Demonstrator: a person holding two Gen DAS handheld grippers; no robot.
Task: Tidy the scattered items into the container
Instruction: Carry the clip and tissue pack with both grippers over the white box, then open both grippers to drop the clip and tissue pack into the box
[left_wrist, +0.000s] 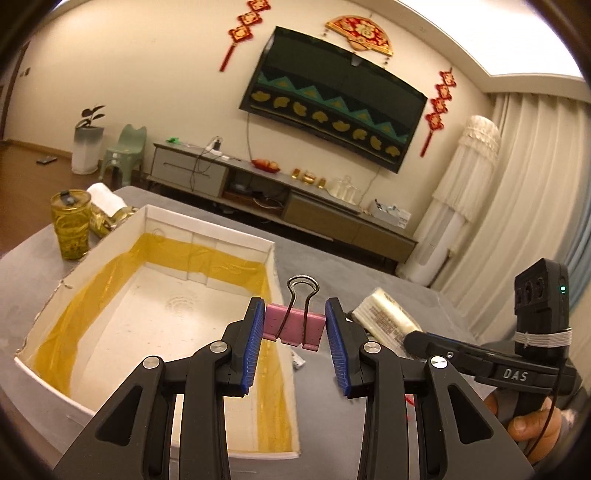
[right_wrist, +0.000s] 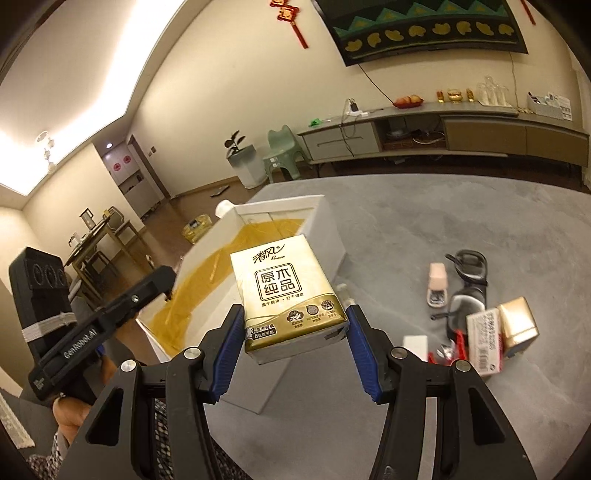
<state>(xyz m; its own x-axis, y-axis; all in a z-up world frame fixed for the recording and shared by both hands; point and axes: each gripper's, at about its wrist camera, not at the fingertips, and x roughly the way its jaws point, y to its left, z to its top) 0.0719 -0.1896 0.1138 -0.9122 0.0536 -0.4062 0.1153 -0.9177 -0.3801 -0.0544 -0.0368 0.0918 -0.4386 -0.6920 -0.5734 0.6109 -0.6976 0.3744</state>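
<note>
My left gripper (left_wrist: 295, 328) is shut on a pink binder clip (left_wrist: 293, 325), held above the right wall of the white box (left_wrist: 207, 225) with its yellow lining. The right gripper (right_wrist: 295, 325) is shut on a gold and white tissue pack (right_wrist: 284, 291), held in the air by the box's (right_wrist: 325, 221) near right corner. In the left wrist view the same tissue pack (left_wrist: 384, 317) shows beyond the right fingers, gripped by the other tool. The box's floor holds nothing that I can see.
On the grey table (right_wrist: 424, 221) to the right lie black glasses (right_wrist: 467, 284), a small pink bottle (right_wrist: 437, 284), a gold box (right_wrist: 517, 321), a white labelled box (right_wrist: 484, 339) and small red items. A yellow-green jar (left_wrist: 71, 229) and a paper roll (left_wrist: 105, 199) stand left of the box.
</note>
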